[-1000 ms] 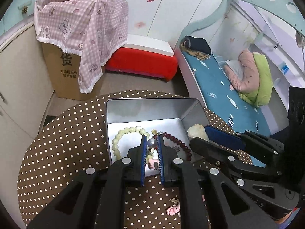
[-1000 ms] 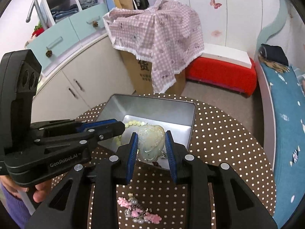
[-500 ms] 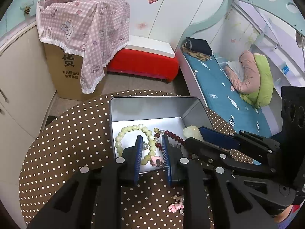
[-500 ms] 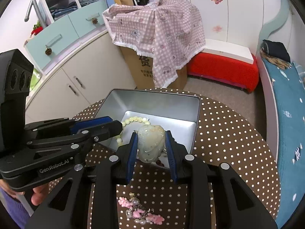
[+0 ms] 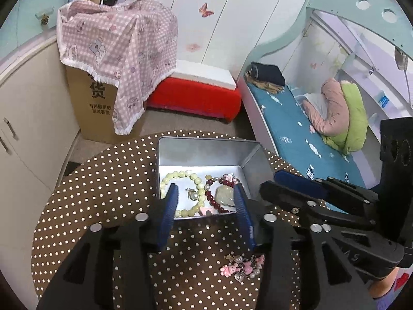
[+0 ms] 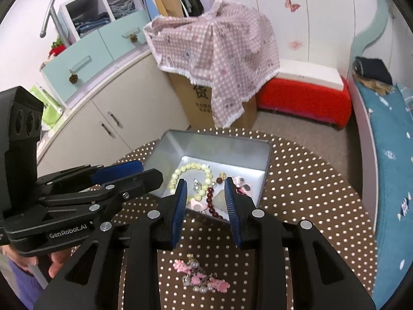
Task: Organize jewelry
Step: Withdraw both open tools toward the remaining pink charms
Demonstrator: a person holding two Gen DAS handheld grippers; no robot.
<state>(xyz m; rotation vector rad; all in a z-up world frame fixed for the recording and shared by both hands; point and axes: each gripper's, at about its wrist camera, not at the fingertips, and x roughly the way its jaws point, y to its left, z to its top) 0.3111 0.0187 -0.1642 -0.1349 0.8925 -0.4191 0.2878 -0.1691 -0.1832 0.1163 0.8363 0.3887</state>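
Jewelry (in tin) beyond left tool

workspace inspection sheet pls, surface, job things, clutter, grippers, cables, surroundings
surface: round table under a brown cloth with white dots.
job's things: open metal tin holds a pale green bead bracelet, a dark red bead bracelet, a pale stone pendant and small charms; a pink charm cluster lies on the cloth outside the tin.
clutter: nothing seen.
grippers: left gripper jaws opening, nothing between them; right gripper open, nothing gripped.
cables: nothing seen.
surroundings: cardboard box under a pink checked cloth, red bench, bed, cabinets.
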